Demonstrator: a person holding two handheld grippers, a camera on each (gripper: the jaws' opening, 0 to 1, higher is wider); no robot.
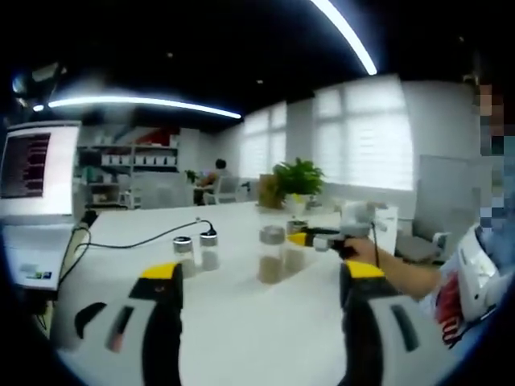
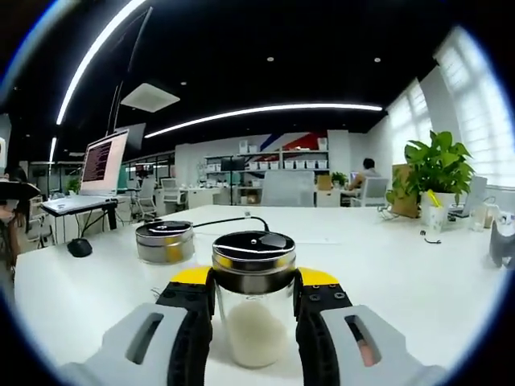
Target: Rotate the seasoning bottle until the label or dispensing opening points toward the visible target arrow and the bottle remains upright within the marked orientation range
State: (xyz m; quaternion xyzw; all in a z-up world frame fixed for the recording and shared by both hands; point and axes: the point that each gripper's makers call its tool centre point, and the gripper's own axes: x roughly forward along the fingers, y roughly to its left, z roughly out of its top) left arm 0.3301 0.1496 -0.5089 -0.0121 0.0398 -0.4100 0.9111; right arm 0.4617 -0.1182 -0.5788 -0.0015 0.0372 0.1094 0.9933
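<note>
On a white table (image 2: 418, 273), the right gripper (image 2: 254, 299) clamps an upright seasoning bottle (image 2: 253, 297) between its jaws; the left gripper (image 1: 261, 281) hovers wide apart, nothing held, short of it.

Left tool (image 1: 261, 293) open over table (image 1: 241, 338); right tool (image 1: 310, 239) at seasoning bottle (image 1: 271, 255), upright.

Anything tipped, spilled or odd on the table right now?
Nothing stands out. The clear glass seasoning bottle with the black and steel lid stands upright between the right gripper jaws. The short steel-lidded jar behind it sits level. The white tabletop shows no spill.
</note>
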